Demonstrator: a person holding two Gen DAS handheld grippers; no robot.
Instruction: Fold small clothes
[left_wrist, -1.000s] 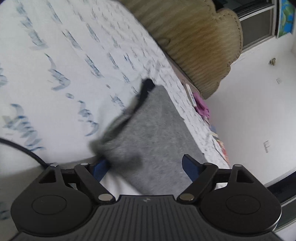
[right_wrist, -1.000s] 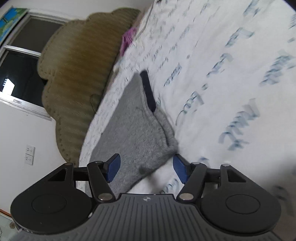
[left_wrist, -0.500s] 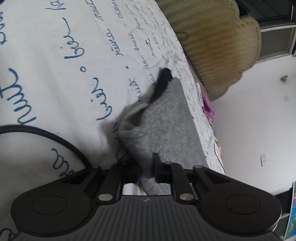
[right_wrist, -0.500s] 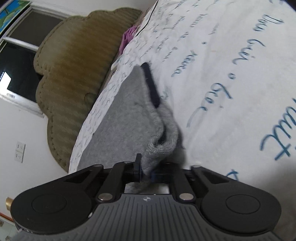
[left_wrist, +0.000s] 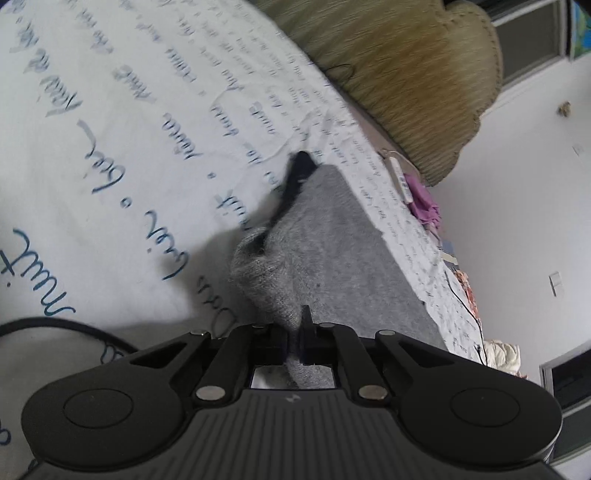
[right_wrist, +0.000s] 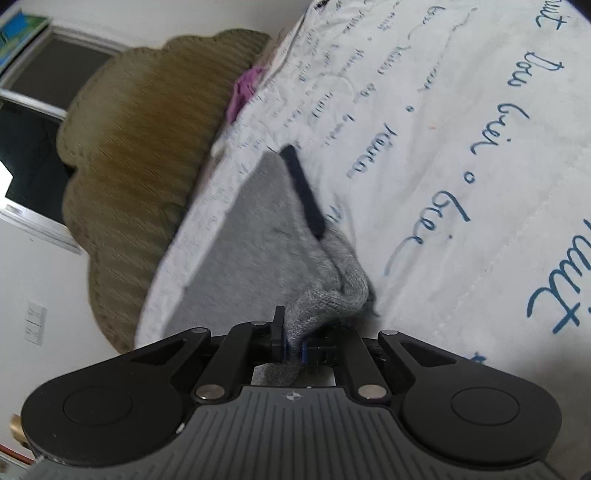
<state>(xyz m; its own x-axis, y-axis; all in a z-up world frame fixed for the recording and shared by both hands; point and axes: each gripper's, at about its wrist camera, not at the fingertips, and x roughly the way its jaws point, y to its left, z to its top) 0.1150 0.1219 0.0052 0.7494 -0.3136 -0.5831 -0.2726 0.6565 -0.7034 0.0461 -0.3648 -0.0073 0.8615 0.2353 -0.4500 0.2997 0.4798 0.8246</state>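
Both tools clamped on the same piece. Left gripper (left_wrist: 294, 341): jaws have just come together, now nearly fully shut, with a pinch of the grey knit garment (left_wrist: 332, 266) squeezed between the pads. Fabric bunches up into a rounded fold right ahead of the fingertips.

Right gripper (right_wrist: 293, 341): same story, jaws just closed, blue pads pressing a thick wad of that grey knit (right_wrist: 258, 240), a hair wider apart than the left pair because of the bunched layers.

The garment lies on the white bedspread (left_wrist: 110, 155) with blue script print, along the bed's edge, near end lifted into the grippers, far end flat. A dark band (right_wrist: 304, 195) runs along one side of it. Beyond the bed edge: tan scalloped headboard (left_wrist: 399, 74), purple cloth (left_wrist: 424, 206).
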